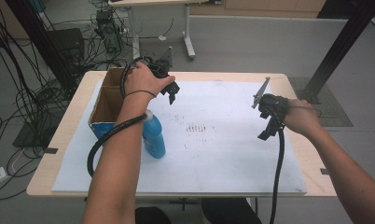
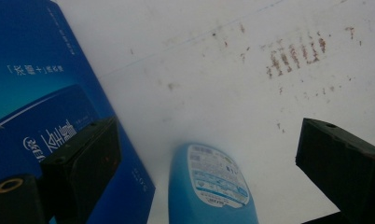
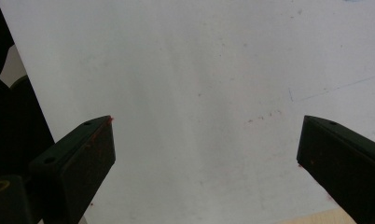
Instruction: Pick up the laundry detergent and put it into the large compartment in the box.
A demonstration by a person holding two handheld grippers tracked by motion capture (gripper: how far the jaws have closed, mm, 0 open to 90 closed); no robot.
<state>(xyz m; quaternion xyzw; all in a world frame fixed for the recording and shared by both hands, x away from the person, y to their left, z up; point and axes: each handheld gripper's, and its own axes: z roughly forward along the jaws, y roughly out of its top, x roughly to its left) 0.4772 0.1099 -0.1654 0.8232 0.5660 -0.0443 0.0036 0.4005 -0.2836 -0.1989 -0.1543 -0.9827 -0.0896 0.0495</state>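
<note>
A blue bottle (image 1: 154, 135) stands on the white sheet (image 1: 209, 154), right beside an open cardboard box with blue sides (image 1: 106, 105). My left gripper (image 1: 172, 95) hovers above and behind the bottle, jaws wide open with nothing between them. In the left gripper view the bottle (image 2: 211, 186) lies below between the jaws, its label facing up, with the blue box side (image 2: 41, 93) at the left. My right gripper (image 1: 268, 130) is held over the sheet's right side, pointing down, open and empty. The right gripper view looks down on the bare white sheet (image 3: 199, 93).
Reddish-brown smudges (image 1: 197, 128) mark the middle of the sheet. The wooden table edge (image 1: 73, 112) borders the sheet. Cables (image 1: 17, 93) and equipment lie on the floor at the left, a black frame post (image 1: 344, 42) stands at the far right.
</note>
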